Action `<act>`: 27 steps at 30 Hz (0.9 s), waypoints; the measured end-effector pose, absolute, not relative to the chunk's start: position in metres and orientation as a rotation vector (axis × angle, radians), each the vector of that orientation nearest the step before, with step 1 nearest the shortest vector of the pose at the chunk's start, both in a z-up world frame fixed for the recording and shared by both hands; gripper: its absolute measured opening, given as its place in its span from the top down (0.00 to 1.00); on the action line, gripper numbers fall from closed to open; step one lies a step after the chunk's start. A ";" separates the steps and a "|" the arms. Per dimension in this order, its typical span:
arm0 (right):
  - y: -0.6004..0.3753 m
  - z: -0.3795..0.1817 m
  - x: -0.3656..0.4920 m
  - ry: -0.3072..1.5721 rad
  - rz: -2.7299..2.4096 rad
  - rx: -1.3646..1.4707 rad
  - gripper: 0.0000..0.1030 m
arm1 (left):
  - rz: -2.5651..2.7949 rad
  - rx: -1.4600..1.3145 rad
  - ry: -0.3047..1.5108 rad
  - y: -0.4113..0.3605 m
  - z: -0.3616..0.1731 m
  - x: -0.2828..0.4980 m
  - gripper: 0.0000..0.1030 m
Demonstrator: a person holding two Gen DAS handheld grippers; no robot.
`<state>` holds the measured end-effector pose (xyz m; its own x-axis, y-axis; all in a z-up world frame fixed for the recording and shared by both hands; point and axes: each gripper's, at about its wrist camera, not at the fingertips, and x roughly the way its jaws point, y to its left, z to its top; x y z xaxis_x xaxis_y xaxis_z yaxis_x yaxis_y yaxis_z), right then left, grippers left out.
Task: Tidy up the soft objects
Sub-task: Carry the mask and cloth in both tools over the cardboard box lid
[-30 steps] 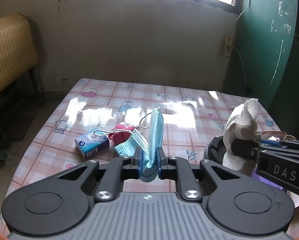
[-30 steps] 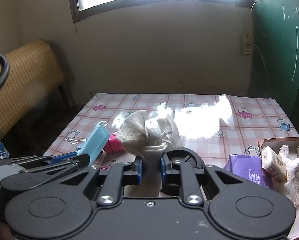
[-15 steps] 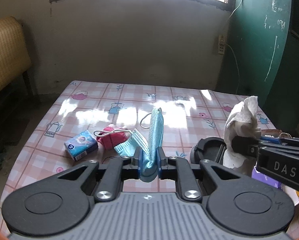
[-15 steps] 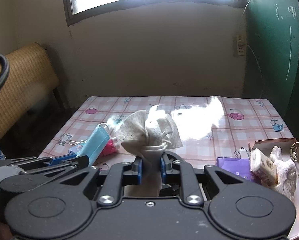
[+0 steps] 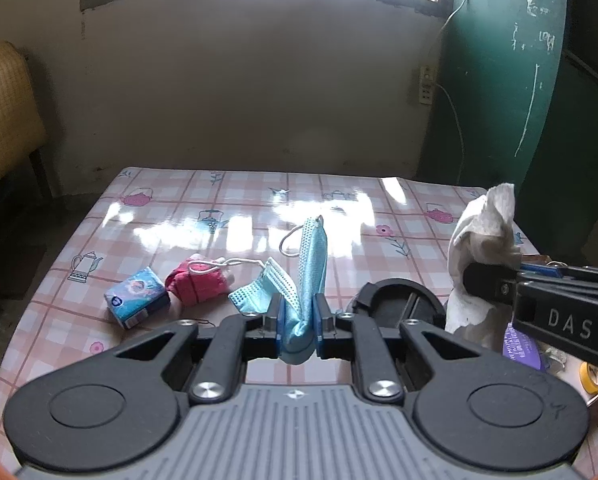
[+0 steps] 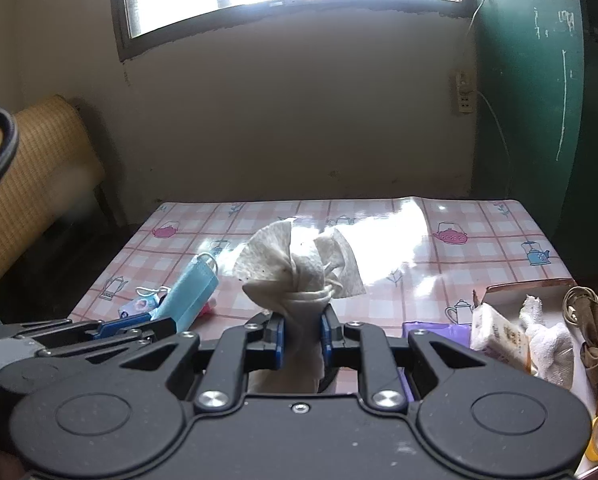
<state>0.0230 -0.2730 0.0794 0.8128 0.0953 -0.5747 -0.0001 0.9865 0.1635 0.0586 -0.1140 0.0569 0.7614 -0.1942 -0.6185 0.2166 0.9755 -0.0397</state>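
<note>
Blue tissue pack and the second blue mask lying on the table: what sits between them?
A pink cloth bundle lies between tissue pack and mask, seen in the left wrist view.

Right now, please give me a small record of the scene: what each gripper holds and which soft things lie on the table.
left gripper: shut on blue face mask
right gripper: shut on white cloth
on table: pink cloth bundle, small tissue pack, second blue mask
right side: open box with white items
dark round object: on table, identity unclear
</note>
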 end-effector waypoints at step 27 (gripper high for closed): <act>-0.317 0.079 0.014 0.608 -0.016 0.191 0.79 | -0.311 0.073 0.660 -0.163 0.060 0.058 0.84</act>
<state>0.0144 -0.3173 0.0792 0.8212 0.0407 -0.5692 0.0713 0.9823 0.1732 0.0585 -0.1629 0.0600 0.7457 -0.2611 -0.6129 0.3072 0.9511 -0.0314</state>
